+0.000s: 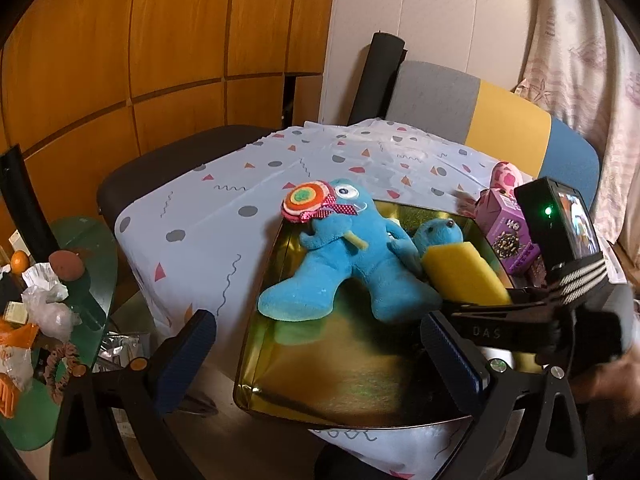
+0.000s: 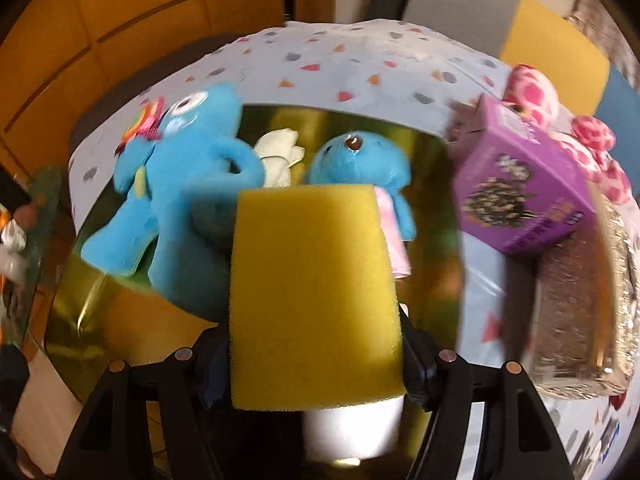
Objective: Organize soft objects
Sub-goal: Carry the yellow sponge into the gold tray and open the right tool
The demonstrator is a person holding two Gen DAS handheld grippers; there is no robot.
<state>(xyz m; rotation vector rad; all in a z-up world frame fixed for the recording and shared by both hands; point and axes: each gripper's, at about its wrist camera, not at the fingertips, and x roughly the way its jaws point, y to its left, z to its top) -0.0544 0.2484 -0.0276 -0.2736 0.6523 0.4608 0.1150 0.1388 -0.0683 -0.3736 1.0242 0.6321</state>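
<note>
A gold metal tray [image 1: 340, 380] sits on the patterned tablecloth. In it lie a large blue plush with a felt lollipop [image 1: 348, 256], a small blue plush [image 1: 438, 234] and a white cloth [image 2: 280, 152]. My right gripper [image 2: 316, 360] is shut on a yellow sponge [image 2: 312, 292], held over the tray's right side just in front of the small plush; the sponge [image 1: 464, 272] also shows in the left wrist view. My left gripper [image 1: 320, 356] hangs open above the tray's near left edge, nothing between its fingers. A pink spotted plush [image 2: 532, 92] lies outside the tray at the far right.
A purple carton [image 2: 520, 184] leans on a foil tray of brown material [image 2: 572, 308] right of the gold tray. A green glass side table [image 1: 92, 280] with clutter stands at the left. A dark chair [image 1: 160, 168] and a grey, yellow and blue chair back [image 1: 512, 120] border the table.
</note>
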